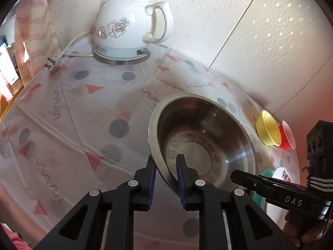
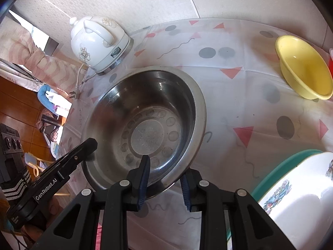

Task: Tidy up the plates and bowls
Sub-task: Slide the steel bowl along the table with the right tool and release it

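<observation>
A large steel bowl [image 1: 204,137] sits on the patterned tablecloth; it also shows in the right wrist view [image 2: 145,125]. My left gripper [image 1: 166,166] straddles the bowl's near-left rim, one finger inside and one outside, with a gap still showing. My right gripper [image 2: 164,173] straddles the near rim the same way. A yellow bowl [image 1: 267,128] and a red bowl [image 1: 288,134] stand by the wall; the yellow bowl [image 2: 303,66] is at the far right in the right wrist view. A white patterned plate [image 2: 301,193] lies on a teal plate [image 2: 281,166] at the right.
A white ceramic kettle [image 1: 133,23] on its base stands at the back by the wall, its cord and plug [image 1: 53,64] lying on the cloth. The kettle [image 2: 97,41] is back left in the right wrist view. The table edge drops off on the left.
</observation>
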Action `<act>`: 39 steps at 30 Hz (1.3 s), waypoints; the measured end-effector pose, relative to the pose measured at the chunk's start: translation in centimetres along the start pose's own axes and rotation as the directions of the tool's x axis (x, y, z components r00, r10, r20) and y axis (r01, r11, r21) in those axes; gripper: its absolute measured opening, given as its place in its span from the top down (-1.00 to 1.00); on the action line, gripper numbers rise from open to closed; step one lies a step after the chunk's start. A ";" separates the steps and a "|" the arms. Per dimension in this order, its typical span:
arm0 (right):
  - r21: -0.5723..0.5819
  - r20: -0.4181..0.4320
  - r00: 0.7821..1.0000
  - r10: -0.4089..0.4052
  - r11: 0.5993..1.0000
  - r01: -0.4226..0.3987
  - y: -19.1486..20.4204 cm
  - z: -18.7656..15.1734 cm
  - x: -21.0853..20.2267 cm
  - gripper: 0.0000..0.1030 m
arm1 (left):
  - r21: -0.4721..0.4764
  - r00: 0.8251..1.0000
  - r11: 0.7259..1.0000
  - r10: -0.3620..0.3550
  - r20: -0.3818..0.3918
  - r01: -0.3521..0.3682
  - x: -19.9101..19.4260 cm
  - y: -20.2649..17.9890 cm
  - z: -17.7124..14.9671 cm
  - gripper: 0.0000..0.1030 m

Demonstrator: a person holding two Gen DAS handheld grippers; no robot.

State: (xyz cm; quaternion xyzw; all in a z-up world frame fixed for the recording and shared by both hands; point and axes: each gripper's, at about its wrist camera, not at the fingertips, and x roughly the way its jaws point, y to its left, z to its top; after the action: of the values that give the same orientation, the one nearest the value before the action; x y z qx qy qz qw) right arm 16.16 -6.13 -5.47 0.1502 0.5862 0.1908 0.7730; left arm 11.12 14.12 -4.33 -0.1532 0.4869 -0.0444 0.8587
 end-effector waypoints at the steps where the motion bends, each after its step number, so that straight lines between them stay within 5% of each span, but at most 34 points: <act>1: -0.005 -0.005 1.000 -0.005 1.000 0.005 0.1 -0.2 0.1 0.45 | 0.003 1.000 1.000 0.003 0.000 -0.003 -0.1 0.0 -0.4 0.61; 8: -0.009 -0.034 0.999 -0.030 1.000 0.029 0.1 -1.5 0.4 0.37 | 0.013 0.999 1.000 0.025 -0.022 -0.025 -0.2 0.2 -2.8 0.60; 23: -0.019 0.063 0.994 -0.094 0.995 0.095 -0.3 -1.9 -2.3 0.24 | 0.055 0.995 0.994 0.100 -0.014 -0.099 -1.2 -0.4 -4.1 0.52; 39: 0.046 0.136 0.988 -0.070 0.997 0.064 -2.4 -1.8 -4.6 0.24 | 0.074 0.983 0.982 0.164 0.085 -0.171 -4.0 -0.7 -3.2 0.53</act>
State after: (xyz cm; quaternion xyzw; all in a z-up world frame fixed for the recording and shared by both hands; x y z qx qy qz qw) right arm 13.62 -10.37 -3.13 0.1592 0.5400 0.1418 0.8142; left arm 6.38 13.63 -2.33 -0.0783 0.4620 0.0144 0.8833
